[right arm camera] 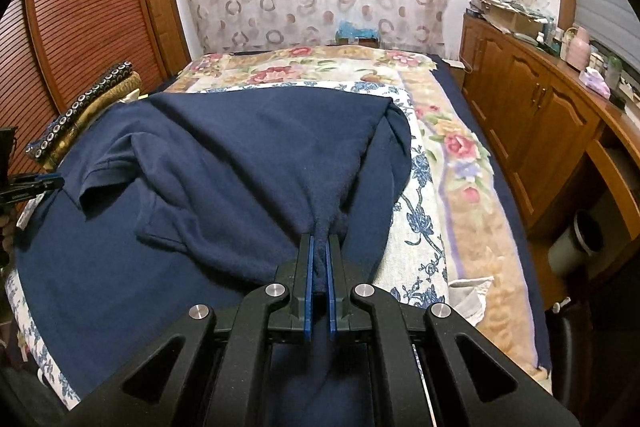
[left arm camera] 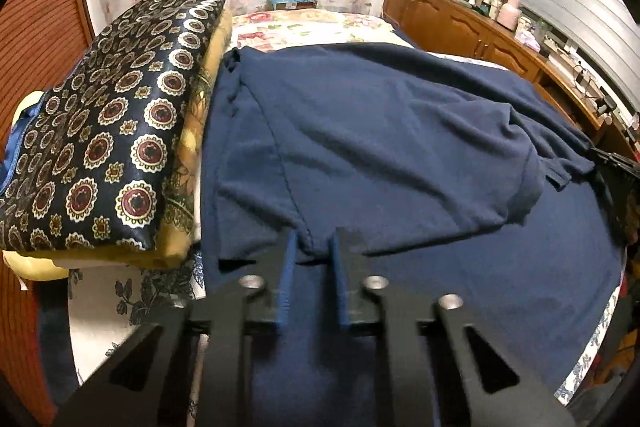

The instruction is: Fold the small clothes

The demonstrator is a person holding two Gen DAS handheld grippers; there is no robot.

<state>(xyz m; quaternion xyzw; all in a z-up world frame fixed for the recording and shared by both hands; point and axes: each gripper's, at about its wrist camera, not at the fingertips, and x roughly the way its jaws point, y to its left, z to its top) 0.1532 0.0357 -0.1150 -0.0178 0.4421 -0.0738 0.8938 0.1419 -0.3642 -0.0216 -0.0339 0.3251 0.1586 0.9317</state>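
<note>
- Your navy shirt (right arm camera: 224,147) lies spread on the bed (right arm camera: 460,163), over a larger dark blue cloth (right arm camera: 100,287). It takes up the near half of the bed, between the patterned cushions (left arm camera: 112,131) along the left edge and the flowered cover showing along the right edge.
- The shirt's long axis runs across the bed, from your left claw (left arm camera: 314,251) to your right claw (right arm camera: 320,247), so each claw has 1 end of the near edge and neither needs to reach across.
- The cloth lies ahead of both claws, running away toward the far end of the bed.
- Left claw: clenched, with a low ridge of the shirt's near edge pinched at the tips; its pads look a little apart in the left wrist view, so judge that grip as shallow.
- Right claw: clenched on a gathered fold of the shirt, which rises into the blue pads (right arm camera: 308,267) and pulls taut wrinkles toward them.
- With both ends held, the fold probably calls for carrying this near edge forward, away from you, with both claws level.
</note>
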